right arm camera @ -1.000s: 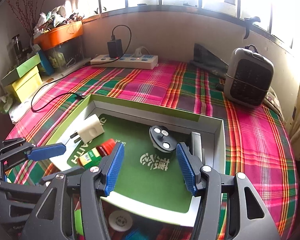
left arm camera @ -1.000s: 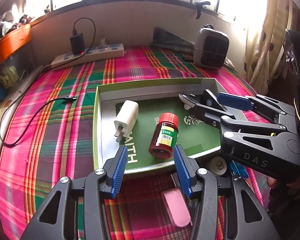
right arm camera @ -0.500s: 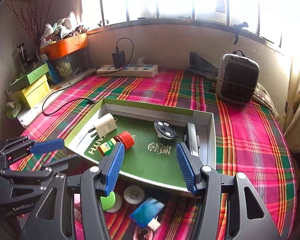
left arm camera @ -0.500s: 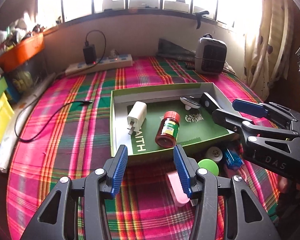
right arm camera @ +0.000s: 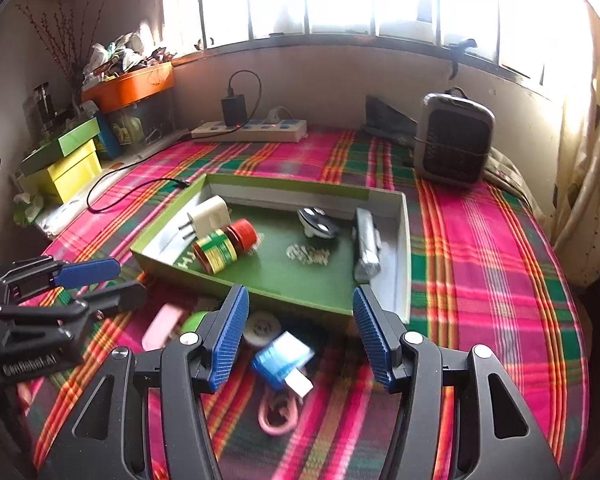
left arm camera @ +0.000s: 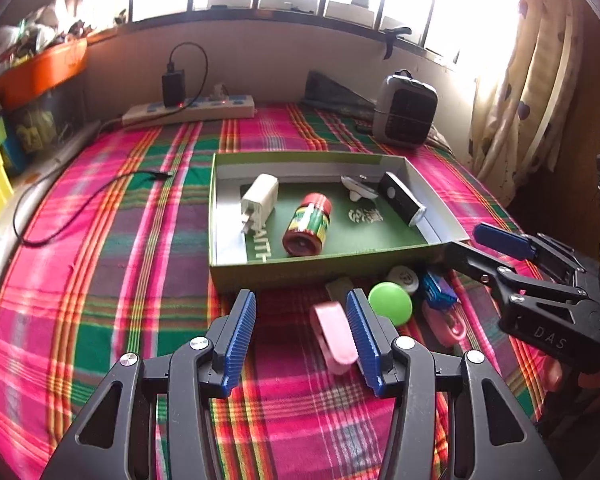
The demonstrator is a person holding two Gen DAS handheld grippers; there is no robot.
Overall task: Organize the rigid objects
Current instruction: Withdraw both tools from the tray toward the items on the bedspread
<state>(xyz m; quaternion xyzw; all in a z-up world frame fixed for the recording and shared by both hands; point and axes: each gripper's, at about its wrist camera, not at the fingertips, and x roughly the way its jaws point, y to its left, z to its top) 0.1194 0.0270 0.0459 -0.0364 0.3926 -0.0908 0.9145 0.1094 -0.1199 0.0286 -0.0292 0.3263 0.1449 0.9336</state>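
Observation:
A green box [left arm camera: 280, 270] [right arm camera: 292, 300] lies on the plaid cloth. It holds a white charger plug [left arm camera: 260, 200] [right arm camera: 210, 216], a red-capped bottle [left arm camera: 308, 228] [right arm camera: 224, 246] on its side, a grey shaver head [left arm camera: 358, 190] [right arm camera: 316, 220] and a black-and-silver device [left arm camera: 402, 198] [right arm camera: 366, 244]. In front of the box lie a pink clip [left arm camera: 334, 336] [right arm camera: 162, 326], a green disc [left arm camera: 390, 304] [right arm camera: 194, 322], a white disc [left arm camera: 404, 278] [right arm camera: 262, 326], a blue plug [left arm camera: 438, 290] [right arm camera: 282, 360] and a pink cable loop [left arm camera: 446, 324] [right arm camera: 278, 412]. My left gripper [left arm camera: 300, 312] [right arm camera: 116, 282] is open above the pink clip. My right gripper [right arm camera: 300, 308] [left arm camera: 472, 244] is open over the blue plug.
A power strip [left arm camera: 188, 112] [right arm camera: 252, 130] with a black adapter and a small grey heater [left arm camera: 404, 110] [right arm camera: 454, 140] stand at the back by the wall. A black cable [left arm camera: 80, 208] trails at the left. Yellow and green boxes [right arm camera: 64, 160] sit at the far left; a curtain hangs at the right.
Both grippers have drawn back from the box toward the near side, still open. The loose items in front of the box have come into view.

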